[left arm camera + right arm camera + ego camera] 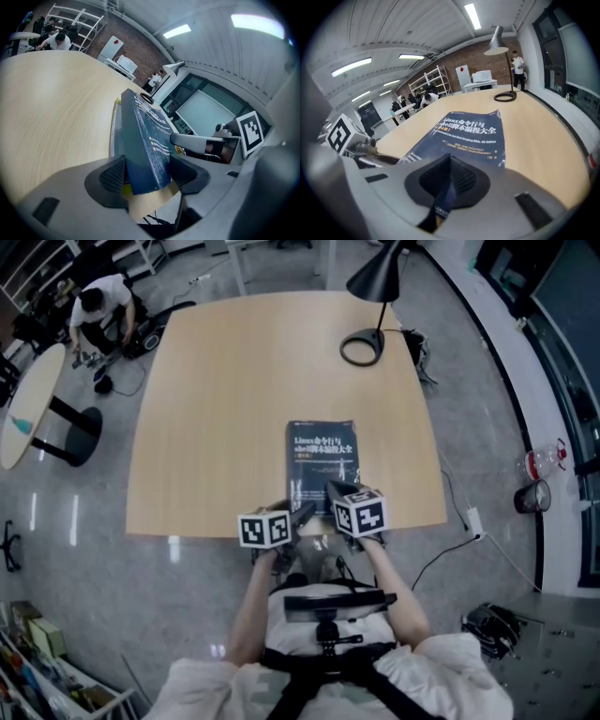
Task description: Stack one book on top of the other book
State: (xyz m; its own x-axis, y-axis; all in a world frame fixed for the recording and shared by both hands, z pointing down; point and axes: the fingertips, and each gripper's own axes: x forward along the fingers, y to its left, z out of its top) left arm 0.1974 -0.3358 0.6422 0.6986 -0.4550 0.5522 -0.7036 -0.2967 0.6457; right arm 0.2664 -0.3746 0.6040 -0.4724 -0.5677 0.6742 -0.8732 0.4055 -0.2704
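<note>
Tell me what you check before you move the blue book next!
1. Left gripper clamps the blue book: ok, both pads press it.
2. Right gripper shut on the book's near edge: ok.
3. Second book lying underneath: cannot tell, only one cover shows.
4. Lamp stands well away from the book: ok.
5. Table has bare room beyond the book: ok.

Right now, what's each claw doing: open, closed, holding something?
Left claw: closed on the blue book, across its thick near edge.
Right claw: closed, pinching a thin layer of the blue book, apparently its cover.
</note>
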